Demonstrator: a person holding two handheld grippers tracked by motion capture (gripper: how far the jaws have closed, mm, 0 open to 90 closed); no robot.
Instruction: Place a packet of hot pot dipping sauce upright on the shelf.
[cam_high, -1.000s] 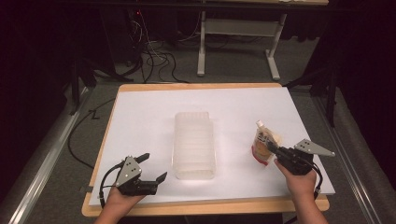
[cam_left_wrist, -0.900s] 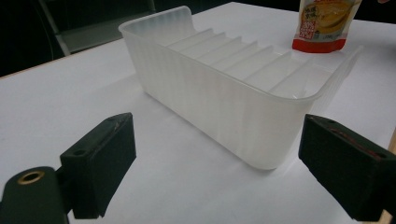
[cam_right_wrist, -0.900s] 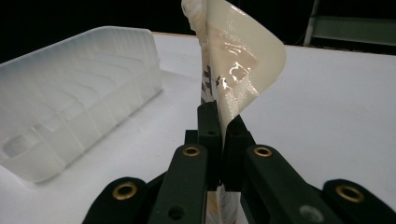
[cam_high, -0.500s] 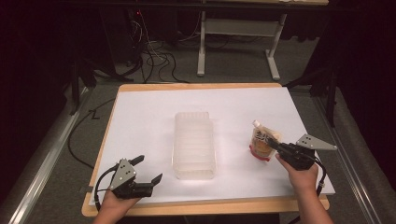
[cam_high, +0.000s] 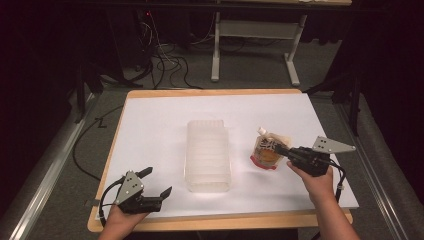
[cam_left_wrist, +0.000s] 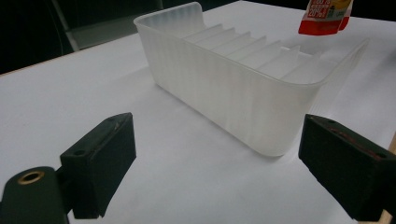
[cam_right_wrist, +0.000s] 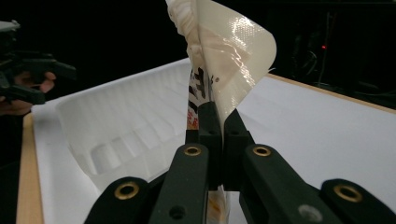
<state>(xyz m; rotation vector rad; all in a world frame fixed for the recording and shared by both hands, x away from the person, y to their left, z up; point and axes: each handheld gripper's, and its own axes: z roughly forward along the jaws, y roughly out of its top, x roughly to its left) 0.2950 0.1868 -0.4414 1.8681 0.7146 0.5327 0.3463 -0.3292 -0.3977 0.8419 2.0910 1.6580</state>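
**Pouch pinched, tub waiting**

Pouch (cam_high: 268, 151): soft spouted food sachet, white film with an orange-and-red print. On the high view it sits at about 3 o'clock on the white table (cam_high: 155, 130), just beside the tub's right wall. Whether its base touches the table, I cannot tell. The right gripper (cam_high: 282, 149) has its jaws clamped together on the pouch; in the right gripper view the film (cam_right_wrist: 219, 51) curls and flops over above the pads, spout end crumpled at top.

Handling, as a judgement: light, limp, a bit slick. It will fold and swing from a pinch on the flat film. The stiffer seam near the spout, or a hold lower on the filled body, looks the safer place. A hard squeeze could force the contents toward the cap.

Tub (cam_high: 208, 155): clear ribbed plastic, long and narrow, at the table's middle, long side running 12 to 6 o'clock. Nothing lies in it; the left gripper view shows bare ridges across its floor (cam_left_wrist: 261, 56).

Left gripper (cam_high: 156, 183): at about 7 o'clock near the table's front edge, jaws wide apart, holding nothing, pointed toward the tub's near end.
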